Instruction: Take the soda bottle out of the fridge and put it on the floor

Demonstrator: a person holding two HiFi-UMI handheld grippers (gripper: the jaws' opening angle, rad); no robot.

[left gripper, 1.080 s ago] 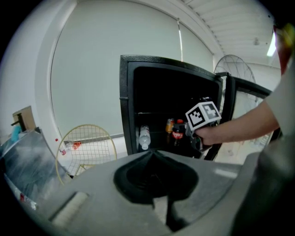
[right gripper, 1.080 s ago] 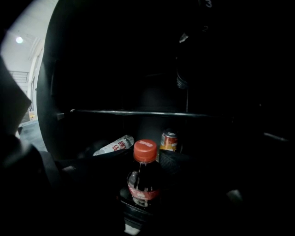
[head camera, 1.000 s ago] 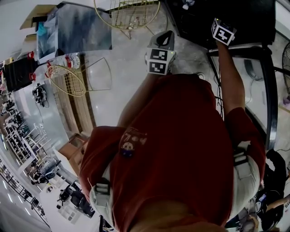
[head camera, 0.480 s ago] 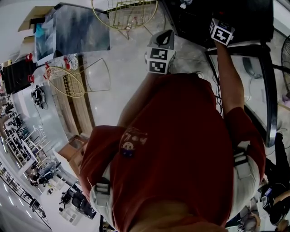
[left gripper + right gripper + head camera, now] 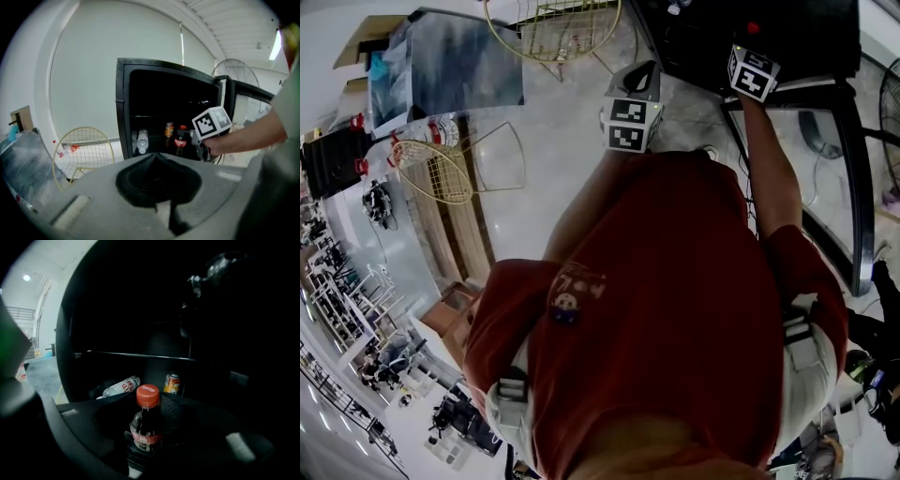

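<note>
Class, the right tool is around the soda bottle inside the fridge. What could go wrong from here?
1. The right tool has just been closing its jaws with the soda bottle between them; if the hold is loose, it may slip or tip when lifted.
2. The orange can and the lying water bottle sit just beyond it; a push inward could knock them.

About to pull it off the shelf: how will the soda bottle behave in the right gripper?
The soda bottle looks full of dark liquid, so it is probably heavy for its size. The right gripper, whose jaws have just been closing around it, holds it low, so the top may tip. Its round body could roll if laid down.
</note>
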